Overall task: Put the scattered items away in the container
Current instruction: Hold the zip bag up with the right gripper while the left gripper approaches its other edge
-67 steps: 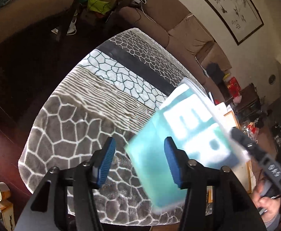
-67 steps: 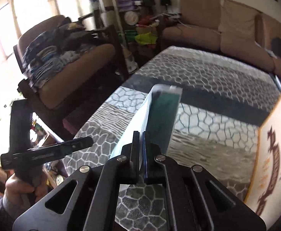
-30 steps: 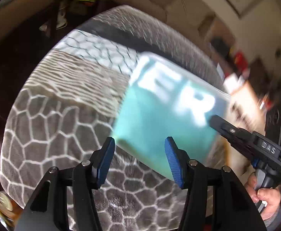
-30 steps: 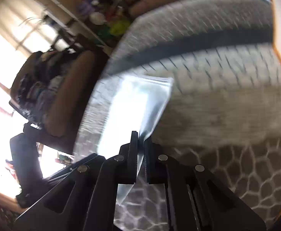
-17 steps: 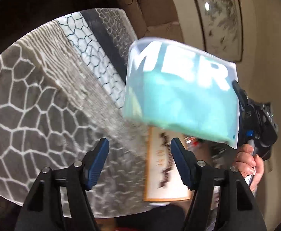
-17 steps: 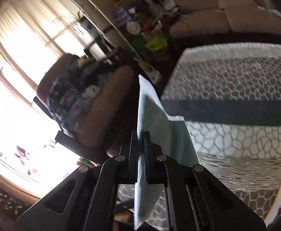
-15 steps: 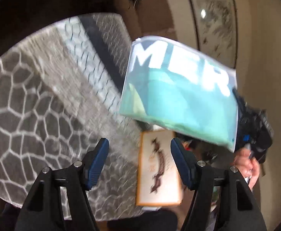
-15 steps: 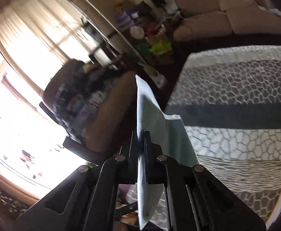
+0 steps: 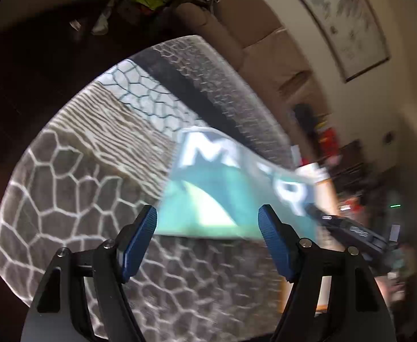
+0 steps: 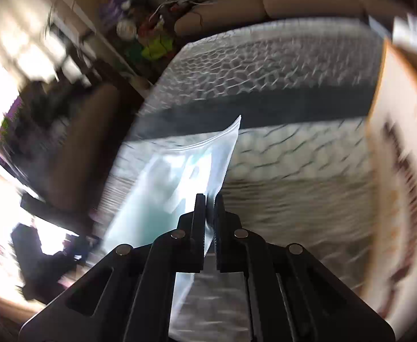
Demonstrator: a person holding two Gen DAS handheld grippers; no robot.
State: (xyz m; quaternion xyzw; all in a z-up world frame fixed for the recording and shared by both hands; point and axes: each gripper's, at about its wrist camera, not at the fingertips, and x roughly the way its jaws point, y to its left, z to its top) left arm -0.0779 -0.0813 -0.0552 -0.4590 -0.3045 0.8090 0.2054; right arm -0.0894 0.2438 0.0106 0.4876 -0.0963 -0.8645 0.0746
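A clear plastic bag with a teal item and white letters (image 9: 237, 188) hangs over the patterned grey cloth (image 9: 74, 176). My right gripper (image 10: 210, 202) is shut on the bag's edge (image 10: 180, 171); it shows blurred at the right of the left wrist view (image 9: 348, 228). My left gripper (image 9: 208, 222) is open and empty, just below the bag, not touching it. The box with an orange rim (image 10: 391, 148) lies at the right, partly behind the bag in the left wrist view.
The cloth covers a table with dark floor around it. A brown sofa (image 9: 254, 37) stands beyond the far edge. A chair (image 10: 88, 142) and cluttered shelves (image 10: 140, 28) are at the left of the right wrist view.
The bag has come down from high in the air to low over the cloth, in front of my left gripper. Both views swung; the right gripper stays shut on the bag.
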